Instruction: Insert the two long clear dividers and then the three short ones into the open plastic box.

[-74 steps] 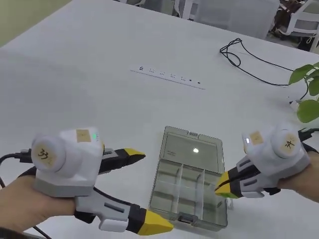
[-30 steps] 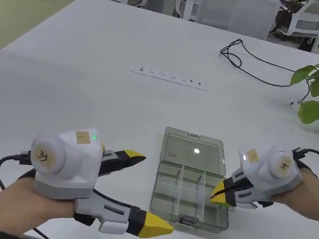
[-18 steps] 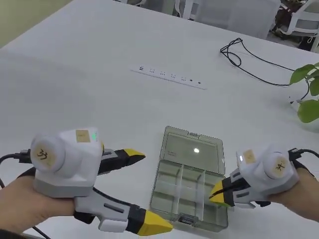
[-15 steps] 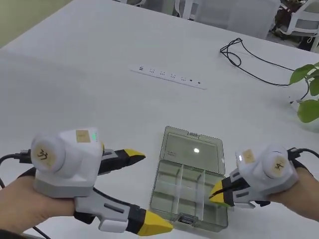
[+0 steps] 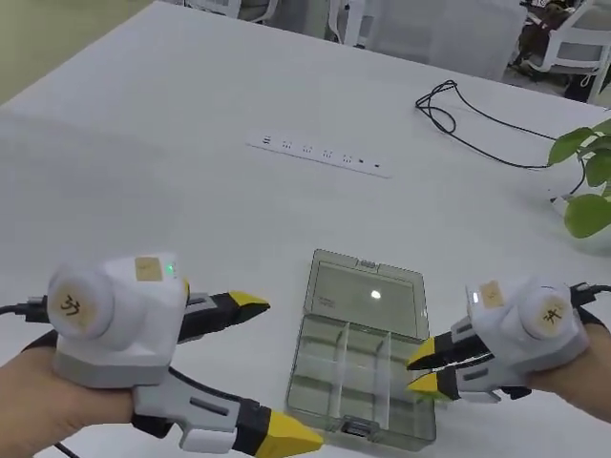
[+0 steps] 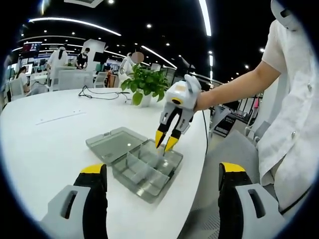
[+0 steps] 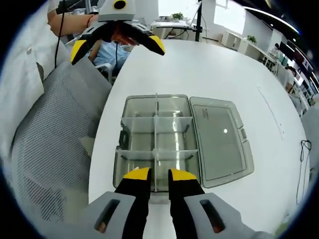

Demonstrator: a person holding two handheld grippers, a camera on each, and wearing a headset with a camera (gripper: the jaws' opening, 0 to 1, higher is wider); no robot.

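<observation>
The right gripper (image 5: 418, 372) has its jaws parted by a narrow gap, and nothing shows between them. Their yellow tips hang just over the near wall of the open plastic box (image 7: 119, 149), which lies straight ahead of and below them. The box's lid (image 7: 222, 139) is folded flat to the right of these jaws.

Inside the box, clear dividers (image 7: 156, 130) stand upright and cross, parting the base into six compartments.

The left gripper (image 5: 277, 372) has its jaws spread wide and holds nothing. The box (image 6: 144, 174) sits on the white tabletop (image 5: 191, 114) ahead of the gap between them, and the right gripper (image 6: 164, 145) points down at its far side.

Well beyond both pairs of jaws lie a white power strip (image 5: 320, 153) and a black cable (image 5: 458, 114). A leafy plant (image 5: 582, 181) stands off to the right.
</observation>
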